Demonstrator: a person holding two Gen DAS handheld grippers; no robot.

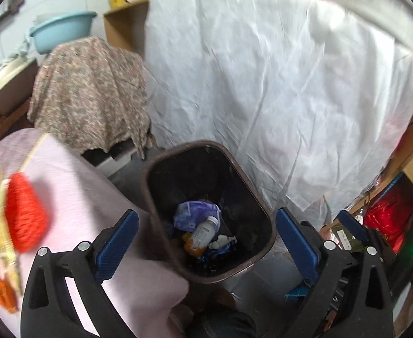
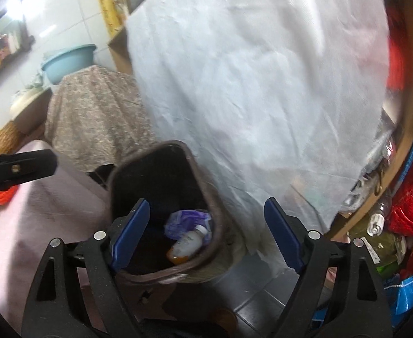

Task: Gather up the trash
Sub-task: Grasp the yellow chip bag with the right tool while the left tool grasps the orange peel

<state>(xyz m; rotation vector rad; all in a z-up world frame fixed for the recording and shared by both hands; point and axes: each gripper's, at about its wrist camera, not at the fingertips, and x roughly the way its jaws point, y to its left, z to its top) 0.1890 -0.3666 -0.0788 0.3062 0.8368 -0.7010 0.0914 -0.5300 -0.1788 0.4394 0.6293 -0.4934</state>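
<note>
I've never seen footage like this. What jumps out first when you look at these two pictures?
A dark brown trash bin stands open in the middle, with a small bottle with an orange end, a purple wrapper and white scraps at its bottom. Behind it hangs a big crinkled white sheet. The blue-padded left gripper and right gripper frame the bin, both open and empty.

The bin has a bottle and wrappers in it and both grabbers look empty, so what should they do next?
Probably swing the left gripper toward the pink table: its jaws are open and empty, the bin holds the bottle, and orange wrappers remain there.
</note>
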